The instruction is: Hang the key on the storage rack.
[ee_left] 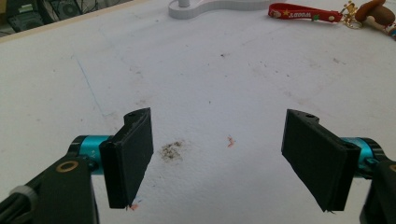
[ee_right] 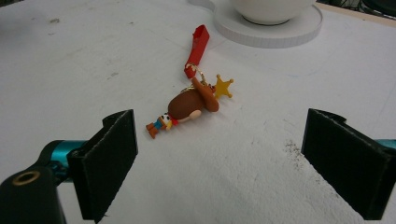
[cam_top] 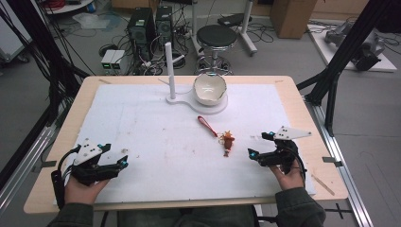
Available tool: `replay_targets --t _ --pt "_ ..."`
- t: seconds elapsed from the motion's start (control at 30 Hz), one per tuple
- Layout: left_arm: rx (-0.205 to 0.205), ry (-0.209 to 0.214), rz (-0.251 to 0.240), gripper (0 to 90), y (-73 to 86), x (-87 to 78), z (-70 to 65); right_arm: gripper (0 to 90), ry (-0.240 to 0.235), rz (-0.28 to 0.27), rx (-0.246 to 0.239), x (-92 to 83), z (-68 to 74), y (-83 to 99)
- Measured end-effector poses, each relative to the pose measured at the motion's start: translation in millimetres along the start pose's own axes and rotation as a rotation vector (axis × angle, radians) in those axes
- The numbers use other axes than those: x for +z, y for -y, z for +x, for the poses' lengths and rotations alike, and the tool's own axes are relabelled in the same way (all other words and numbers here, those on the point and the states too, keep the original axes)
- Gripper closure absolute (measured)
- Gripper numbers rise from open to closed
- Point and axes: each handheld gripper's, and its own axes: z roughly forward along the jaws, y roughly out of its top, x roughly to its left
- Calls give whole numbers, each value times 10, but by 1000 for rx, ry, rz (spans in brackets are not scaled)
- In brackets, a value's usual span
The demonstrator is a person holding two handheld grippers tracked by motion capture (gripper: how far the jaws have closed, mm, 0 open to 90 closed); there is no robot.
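1. The keychain [cam_top: 222, 135] is lying on the white tabletop [cam_top: 156, 142], just ahead and to the left of the right gripper [cam_top: 259, 144], well apart from the left gripper [cam_top: 119, 158].
2. Its long axis is running from the figure [ee_right: 187, 108] diagonally up along the red strap [ee_right: 197, 44] toward the bowl stand [cam_top: 198, 101].
3. Both grippers' jaws are standing wide open, holding nothing.
4. Bare room is lying all around the figure.

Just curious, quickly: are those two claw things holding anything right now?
Left gripper: open, fingers holding nothing.
Right gripper: open, holding nothing; keychain lies ahead.
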Motion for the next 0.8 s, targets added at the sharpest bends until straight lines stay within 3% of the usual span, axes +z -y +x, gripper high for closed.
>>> replay_targets --t 0.8 --pt "9 10 4 254 -4 13 -28 99 5 -2 -10 6 33 -3"
